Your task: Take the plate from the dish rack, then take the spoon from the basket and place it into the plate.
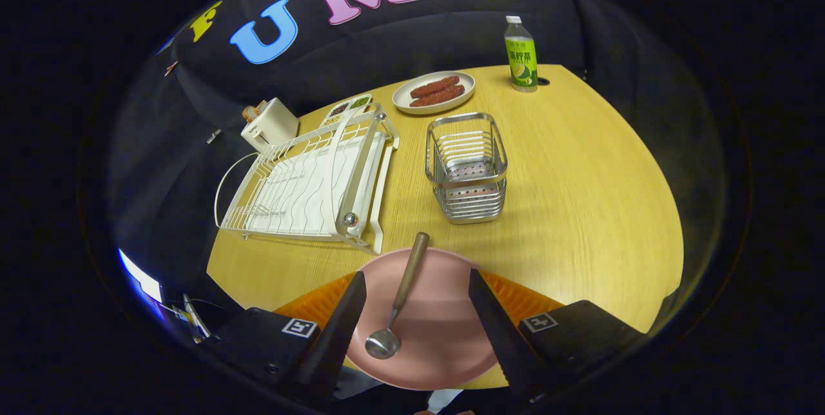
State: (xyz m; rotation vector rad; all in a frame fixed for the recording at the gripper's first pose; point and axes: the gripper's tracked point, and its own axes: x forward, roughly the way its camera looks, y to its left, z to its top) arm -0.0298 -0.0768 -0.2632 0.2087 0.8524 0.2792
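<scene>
A pink plate (438, 325) lies flat on the wooden table at its near edge, seen between my fingers. A spoon (398, 302) with a brown handle and a metal bowl rests in the plate, handle pointing away toward the rack. My gripper (417, 312) hovers above the plate, open, with nothing between its fingers. The white dish rack (309, 186) stands beyond the left finger, no dishes in it. The metal wire basket (466, 167) stands beyond the plate, just right of the rack, with nothing inside.
A cream plate with two sausages (434, 91) sits at the table's far side. A green drink bottle (521, 55) stands at the far right corner. A small toaster (269, 124) and a seasoning tray (348, 106) sit behind the rack.
</scene>
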